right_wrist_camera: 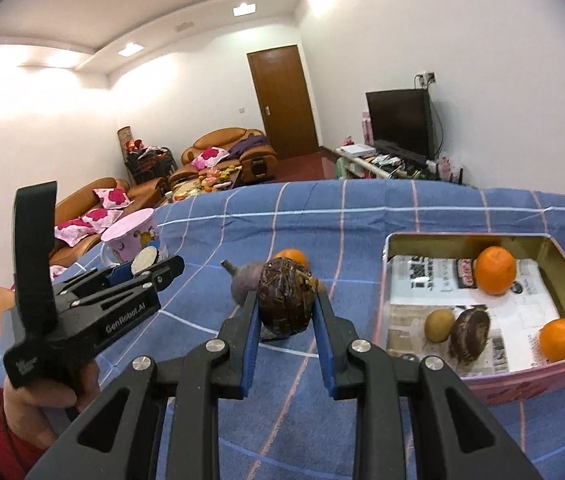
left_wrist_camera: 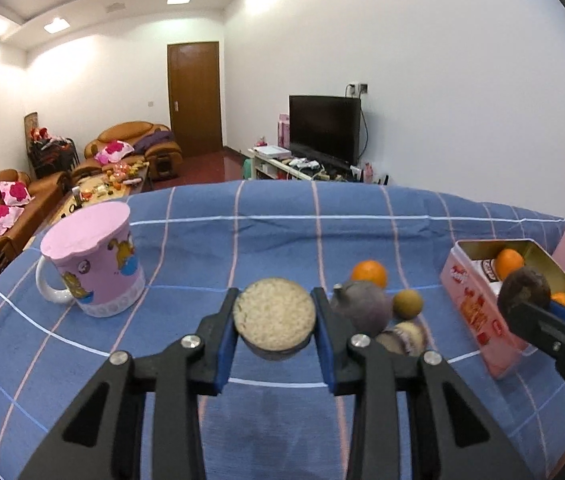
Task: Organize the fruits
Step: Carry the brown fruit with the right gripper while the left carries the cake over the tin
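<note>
Left wrist view. Left gripper (left_wrist_camera: pixel 275 314) pinches a halved fruit (left_wrist_camera: pixel 274 312), pale cut face up, dark rind below; blue pads press on both its sides and it is lifted clear of the blue checked cloth (left_wrist_camera: pixel 282 224). Just right of it on the cloth: a purple fruit (left_wrist_camera: pixel 362 302) with a stem, an orange (left_wrist_camera: pixel 369 274) behind it, a small yellow-brown fruit (left_wrist_camera: pixel 407 303) beside it, and a pale, cut piece (left_wrist_camera: pixel 402 336) in front. A pink mug (left_wrist_camera: pixel 94 260) stands upright at left, well apart from the fruit. An open pink tin (left_wrist_camera: pixel 478 300) sits at right. Right gripper (left_wrist_camera: pixel 524 294) enters from the right, clamped on a dark brown fruit (left_wrist_camera: pixel 524 290) in front of the tin's opening.

Right wrist view. Right gripper (right_wrist_camera: pixel 287 300) pinches the dark brown fruit (right_wrist_camera: pixel 287 298), rough-skinned; pads tight on both sides, fruit above the cloth (right_wrist_camera: pixel 362 216). Purple fruit (right_wrist_camera: pixel 244 282) and orange (right_wrist_camera: pixel 292 258) lie behind it. Tin (right_wrist_camera: pixel 388 276) at right is lined with printed paper and holds two oranges (right_wrist_camera: pixel 496 270), a yellow-brown fruit (right_wrist_camera: pixel 439 325) and a dark halved fruit (right_wrist_camera: pixel 471 330), the last two touching. At left a hand (right_wrist_camera: pixel 38 392) holds the left gripper (right_wrist_camera: pixel 145 264), closed on the halved fruit (right_wrist_camera: pixel 144 261), in front of the mug (right_wrist_camera: pixel 130 240).
</note>
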